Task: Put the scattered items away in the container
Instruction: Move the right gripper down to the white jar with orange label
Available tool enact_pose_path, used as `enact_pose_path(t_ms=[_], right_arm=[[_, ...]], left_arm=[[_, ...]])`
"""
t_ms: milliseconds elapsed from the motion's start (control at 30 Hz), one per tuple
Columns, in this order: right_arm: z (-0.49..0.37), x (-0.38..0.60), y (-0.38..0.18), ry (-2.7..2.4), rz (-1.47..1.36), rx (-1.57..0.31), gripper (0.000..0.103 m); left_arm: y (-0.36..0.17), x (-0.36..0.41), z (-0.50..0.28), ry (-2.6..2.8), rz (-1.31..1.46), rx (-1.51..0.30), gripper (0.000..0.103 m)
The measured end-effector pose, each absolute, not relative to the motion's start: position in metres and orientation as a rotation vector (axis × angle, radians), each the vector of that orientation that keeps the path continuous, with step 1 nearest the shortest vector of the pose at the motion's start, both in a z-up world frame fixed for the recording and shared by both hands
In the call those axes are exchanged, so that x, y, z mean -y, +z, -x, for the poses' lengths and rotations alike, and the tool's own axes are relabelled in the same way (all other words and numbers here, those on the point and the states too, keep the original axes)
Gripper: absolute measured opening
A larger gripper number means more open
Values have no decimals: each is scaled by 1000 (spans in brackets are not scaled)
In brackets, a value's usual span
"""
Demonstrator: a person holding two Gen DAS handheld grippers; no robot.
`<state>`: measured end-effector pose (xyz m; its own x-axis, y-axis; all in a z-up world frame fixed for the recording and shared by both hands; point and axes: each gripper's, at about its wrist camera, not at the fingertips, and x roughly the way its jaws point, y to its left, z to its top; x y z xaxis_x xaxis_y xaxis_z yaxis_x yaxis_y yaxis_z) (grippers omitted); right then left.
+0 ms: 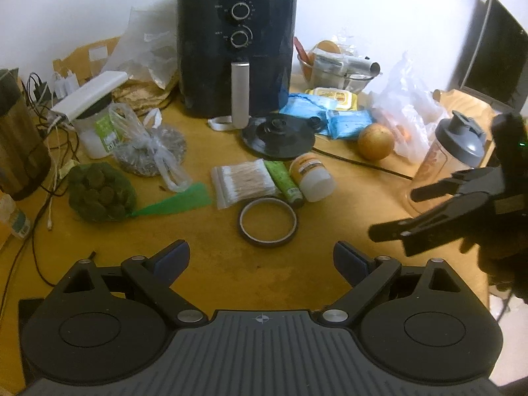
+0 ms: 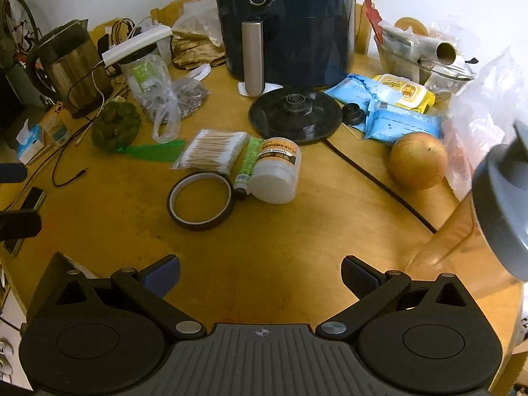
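Fingers of both grippers are held apart and empty above the table, nothing yet grasped; the tape ring, jar and swabs lie ahead, and a container must apparently be found first.

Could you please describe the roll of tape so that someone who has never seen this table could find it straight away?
Start at the tall black air fryer at the back of the yellow wooden table and come forward past the black round kettle base. Just in front of the clear packet of cotton swabs lies the flat brown ring of tape. It is the only hollow hoop there, with bare table showing through it.
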<state>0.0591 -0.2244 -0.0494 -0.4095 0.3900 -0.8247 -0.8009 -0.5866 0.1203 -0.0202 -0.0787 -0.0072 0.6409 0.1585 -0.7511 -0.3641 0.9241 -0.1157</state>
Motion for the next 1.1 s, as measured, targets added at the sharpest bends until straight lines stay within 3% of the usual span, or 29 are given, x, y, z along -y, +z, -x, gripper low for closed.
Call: enact_pose_path(t_ms=[500, 967, 1100], right_arm=[[-36, 191, -72, 2075, 1026, -745, 103], [-14, 164, -83, 2012, 914, -635, 102], [-10, 156, -91, 1991, 900, -629, 93]], left_arm=[[-13, 62, 26, 379, 404, -830, 95], [-16, 56, 26, 409, 452, -814, 95], [-16, 52, 26, 424, 464, -805, 95]])
